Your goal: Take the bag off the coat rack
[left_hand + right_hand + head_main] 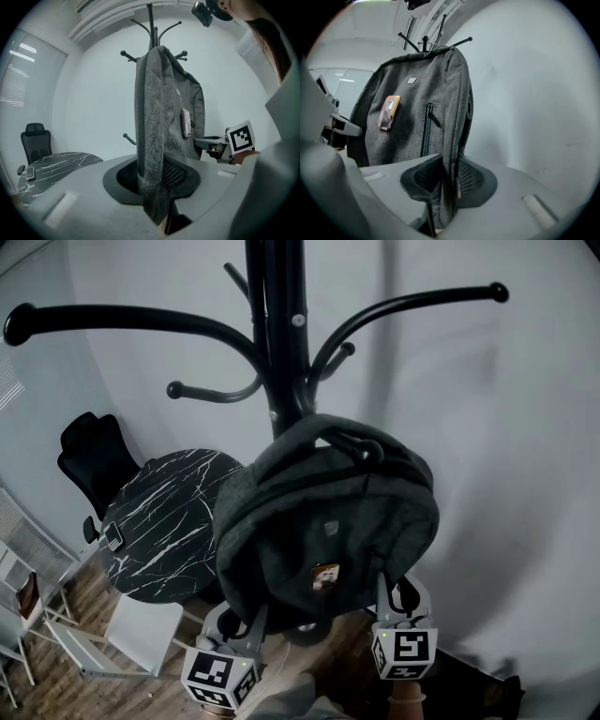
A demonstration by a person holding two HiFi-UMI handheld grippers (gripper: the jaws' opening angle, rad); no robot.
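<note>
A dark grey backpack (328, 512) hangs by its top loop on a hook (364, 447) of the black coat rack (281, 334). It carries a small orange tag on its front. My left gripper (239, 620) reaches up to the bag's lower left corner, and my right gripper (394, 592) to its lower right corner. In the left gripper view the bag's side edge (154, 117) runs down between the pads of that gripper (152, 187), which pinch the fabric. In the right gripper view the other side edge (422, 103) is pinched the same way by the right gripper (445, 187).
A round black marble table (164, 521) with a phone (112, 538) on it stands left of the rack, with a black office chair (89, 456) behind it. White chairs (141, 634) stand at the lower left. A white wall is close behind the rack.
</note>
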